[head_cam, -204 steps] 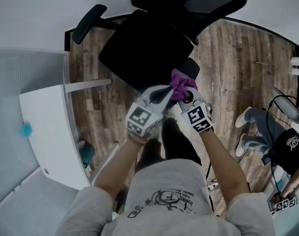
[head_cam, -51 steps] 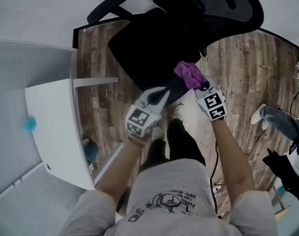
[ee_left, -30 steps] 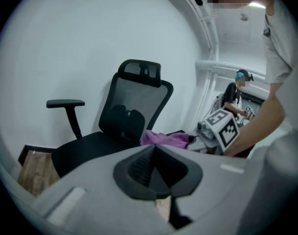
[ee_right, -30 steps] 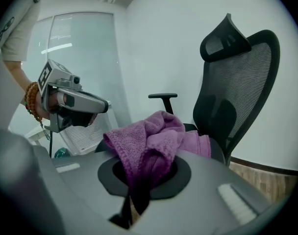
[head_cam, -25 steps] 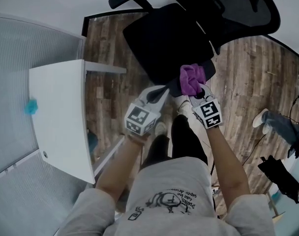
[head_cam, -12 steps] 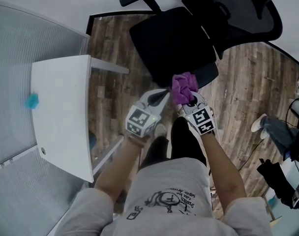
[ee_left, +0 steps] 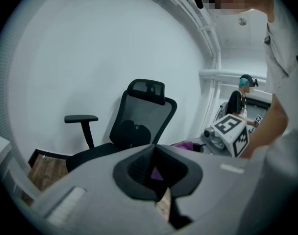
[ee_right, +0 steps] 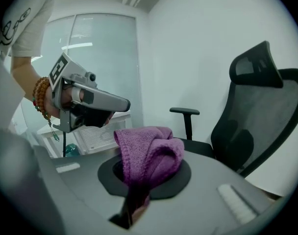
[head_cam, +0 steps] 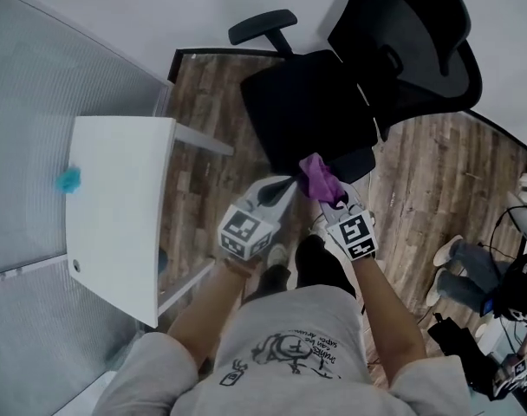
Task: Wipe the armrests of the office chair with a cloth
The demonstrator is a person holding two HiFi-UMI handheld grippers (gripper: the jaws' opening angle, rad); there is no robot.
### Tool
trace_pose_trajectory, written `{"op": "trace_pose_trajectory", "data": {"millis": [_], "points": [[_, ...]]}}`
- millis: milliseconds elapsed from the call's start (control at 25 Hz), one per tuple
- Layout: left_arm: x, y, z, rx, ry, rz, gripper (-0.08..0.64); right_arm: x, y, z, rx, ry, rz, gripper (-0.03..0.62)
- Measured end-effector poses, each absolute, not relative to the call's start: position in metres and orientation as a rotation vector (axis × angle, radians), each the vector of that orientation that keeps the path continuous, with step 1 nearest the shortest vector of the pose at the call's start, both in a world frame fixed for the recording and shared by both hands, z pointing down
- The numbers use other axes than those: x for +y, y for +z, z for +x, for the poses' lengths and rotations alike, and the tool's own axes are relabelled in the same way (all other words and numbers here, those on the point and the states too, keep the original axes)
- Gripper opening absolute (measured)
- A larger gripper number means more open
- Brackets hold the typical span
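A black office chair (head_cam: 309, 111) stands on the wood floor. Its far armrest (head_cam: 262, 26) is bare. My right gripper (head_cam: 322, 192) is shut on a bunched purple cloth (head_cam: 315, 176), which rests at the front end of the near armrest (head_cam: 354, 165). In the right gripper view the cloth (ee_right: 150, 153) bulges out of the right gripper (ee_right: 149, 174), with the chair back (ee_right: 266, 106) behind. My left gripper (head_cam: 289, 185) is shut and holds nothing, its tip just left of the cloth. The left gripper view shows the chair (ee_left: 144, 116) and a bit of purple beyond the left gripper (ee_left: 154, 153).
A white table (head_cam: 116, 206) with a small blue thing (head_cam: 68, 180) stands to the left, against a glass partition (head_cam: 38, 102). Another person's legs and feet (head_cam: 450, 263) and dark gear are at the right. The person's own feet (head_cam: 285, 254) are below the grippers.
The right gripper has slid the cloth along the near armrest from its middle to its front end. The left gripper stayed beside it. The head view has swung, so the chair sits higher.
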State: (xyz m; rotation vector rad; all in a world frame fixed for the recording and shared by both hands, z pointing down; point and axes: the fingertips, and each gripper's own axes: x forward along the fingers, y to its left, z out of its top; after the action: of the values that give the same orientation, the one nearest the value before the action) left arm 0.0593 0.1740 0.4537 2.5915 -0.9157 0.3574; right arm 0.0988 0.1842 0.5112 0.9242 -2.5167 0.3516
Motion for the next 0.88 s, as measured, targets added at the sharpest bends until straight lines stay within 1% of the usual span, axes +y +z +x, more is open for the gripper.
{"op": "trace_pose_trajectory", "data": {"millis": [480, 640, 880], "points": [[0.180, 0.342, 0.069, -1.088, 0.167, 2.643, 0.000, 0.195, 0.385, 0.110, -2.679, 0.210, 0.931, 0.025], [0.177, 0.327, 0.069, -1.133, 0.116, 2.648, 0.000, 0.194, 0.362, 0.111, -2.712, 0.163, 0.917, 0.025], [0.177, 0.318, 0.061, -1.181, 0.089, 2.636, 0.000, 0.192, 0.353, 0.106, -2.742, 0.129, 0.907, 0.025]]}}
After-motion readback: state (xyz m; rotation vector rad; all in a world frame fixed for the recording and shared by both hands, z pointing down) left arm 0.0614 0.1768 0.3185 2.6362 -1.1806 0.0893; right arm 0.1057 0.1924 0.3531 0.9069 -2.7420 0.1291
